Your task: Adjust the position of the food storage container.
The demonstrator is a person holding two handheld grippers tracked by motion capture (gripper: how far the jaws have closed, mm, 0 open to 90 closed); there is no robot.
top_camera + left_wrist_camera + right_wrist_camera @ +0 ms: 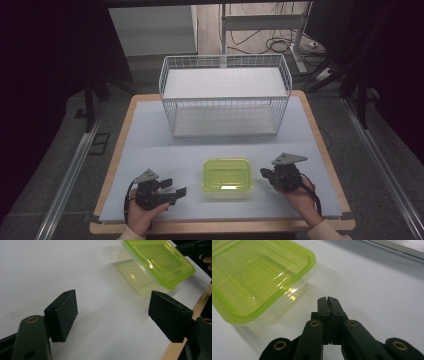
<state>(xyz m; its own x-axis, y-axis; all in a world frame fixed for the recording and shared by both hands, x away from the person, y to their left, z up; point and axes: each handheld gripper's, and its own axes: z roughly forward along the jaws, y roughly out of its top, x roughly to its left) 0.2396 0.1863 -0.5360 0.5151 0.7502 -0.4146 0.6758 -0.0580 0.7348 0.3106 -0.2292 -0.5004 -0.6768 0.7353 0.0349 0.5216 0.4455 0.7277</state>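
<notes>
Two grippers were seen from above flanking a green-lidded container [227,178] on the desk [150,135], a wire basket [225,95] behind. Left gripper [112,315] fingers were spread wide, container ahead. Right gripper [328,302] fingers were pressed together, needing opening before any grasp.

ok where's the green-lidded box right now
In the high view the box sits on the white mat near the table's front edge, between the left gripper and right gripper, in front of the wire basket.
</notes>
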